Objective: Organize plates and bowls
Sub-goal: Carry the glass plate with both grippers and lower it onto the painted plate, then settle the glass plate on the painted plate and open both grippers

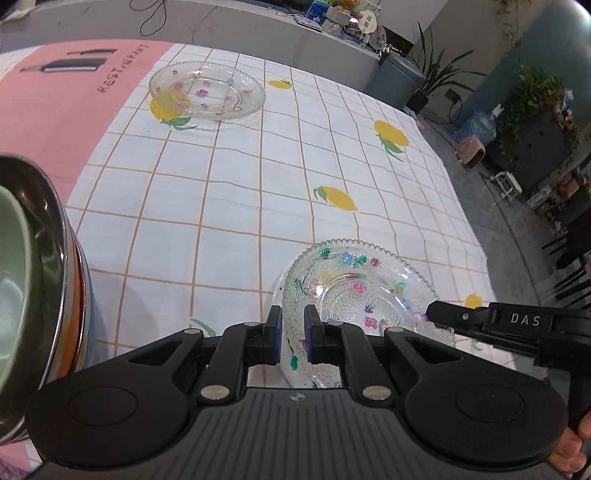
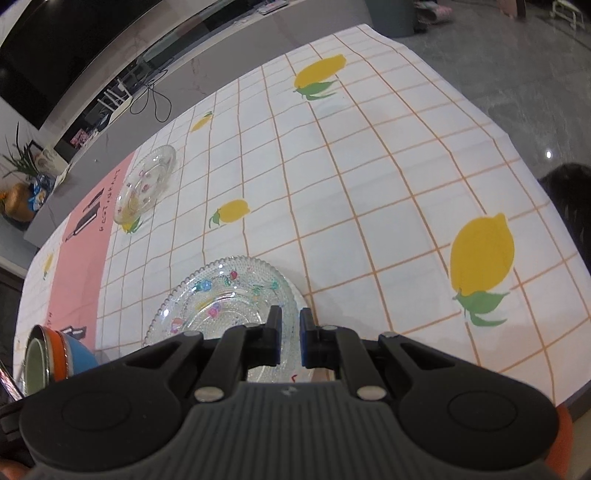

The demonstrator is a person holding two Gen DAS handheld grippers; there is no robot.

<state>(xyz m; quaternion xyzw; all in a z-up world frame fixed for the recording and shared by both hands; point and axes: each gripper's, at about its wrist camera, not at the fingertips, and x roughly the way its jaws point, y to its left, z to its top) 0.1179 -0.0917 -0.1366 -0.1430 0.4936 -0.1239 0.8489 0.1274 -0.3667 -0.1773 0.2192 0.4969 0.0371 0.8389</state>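
Note:
A clear glass plate (image 1: 360, 291) with painted flowers is near the table's front edge; it also shows in the right wrist view (image 2: 225, 295). My left gripper (image 1: 293, 334) is shut on its near-left rim. My right gripper (image 2: 290, 338) is shut on its right rim; its finger (image 1: 454, 317) shows in the left wrist view. A second glass plate (image 1: 207, 90) lies flat at the far left, also in the right wrist view (image 2: 146, 184). A stack of bowls (image 1: 40, 288), green inside steel, stands at the left; it shows in the right wrist view (image 2: 55, 354).
The table carries a white lemon-print cloth (image 1: 258, 177) and a pink mat (image 1: 55, 107). A grey counter (image 1: 258, 26) runs behind it. The table's right edge (image 1: 476, 236) drops to the floor, with plants and chairs beyond.

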